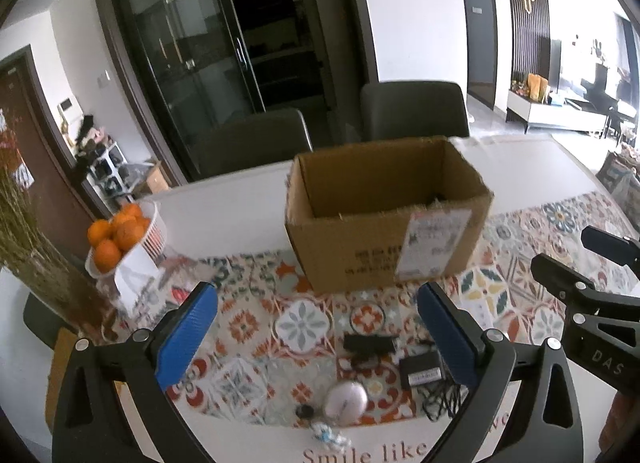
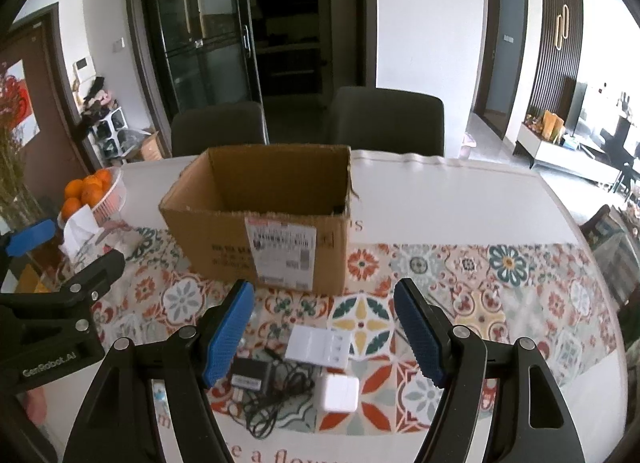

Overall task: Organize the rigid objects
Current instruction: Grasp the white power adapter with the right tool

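An open cardboard box stands on the patterned table runner; it also shows in the right wrist view. My left gripper is open above a small black device, a black adapter with cord, a round white object and a small black cap. My right gripper is open above a white battery charger, a white cube plug and the black adapter with cord. Both grippers are empty.
A white basket of oranges and a tissue pack stand at the left. Dried branches rise at the far left. Two dark chairs stand behind the table. A wrapped candy lies near the front edge.
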Available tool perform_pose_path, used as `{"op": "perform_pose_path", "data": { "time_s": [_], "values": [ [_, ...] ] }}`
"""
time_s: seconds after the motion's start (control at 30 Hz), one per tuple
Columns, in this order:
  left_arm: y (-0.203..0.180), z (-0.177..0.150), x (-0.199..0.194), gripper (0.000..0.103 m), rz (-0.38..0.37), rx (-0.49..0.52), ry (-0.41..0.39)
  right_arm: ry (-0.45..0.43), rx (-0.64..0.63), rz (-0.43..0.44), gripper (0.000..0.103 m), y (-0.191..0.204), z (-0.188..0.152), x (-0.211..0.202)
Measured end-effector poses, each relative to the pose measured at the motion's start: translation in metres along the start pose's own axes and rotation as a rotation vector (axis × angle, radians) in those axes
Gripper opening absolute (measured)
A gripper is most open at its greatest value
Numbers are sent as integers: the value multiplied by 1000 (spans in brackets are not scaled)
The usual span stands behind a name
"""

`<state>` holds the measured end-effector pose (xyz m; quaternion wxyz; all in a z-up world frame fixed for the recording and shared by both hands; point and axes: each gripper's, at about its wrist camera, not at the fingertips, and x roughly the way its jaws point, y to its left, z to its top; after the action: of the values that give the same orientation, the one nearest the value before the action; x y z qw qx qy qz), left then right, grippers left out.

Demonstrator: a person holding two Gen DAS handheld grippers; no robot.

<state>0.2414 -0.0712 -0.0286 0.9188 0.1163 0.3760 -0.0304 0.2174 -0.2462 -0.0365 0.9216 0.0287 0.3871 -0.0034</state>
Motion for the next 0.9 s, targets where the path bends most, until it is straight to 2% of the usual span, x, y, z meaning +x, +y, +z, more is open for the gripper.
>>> {"op": "perform_pose_path", "data": {
  "time_s": [0.4,0.63,0.9],
  "values": [
    [-17,-46,13,102,-45,-52,93,57,21,34,73,-12,-48,12],
    [-26,-64,21,102,-20,-58,105,92,38,75,73,-17,-68,26],
    [-41,-80,39,102,-7,-33,154,153,85,136,73,-27,-94,53]
  ]
}}
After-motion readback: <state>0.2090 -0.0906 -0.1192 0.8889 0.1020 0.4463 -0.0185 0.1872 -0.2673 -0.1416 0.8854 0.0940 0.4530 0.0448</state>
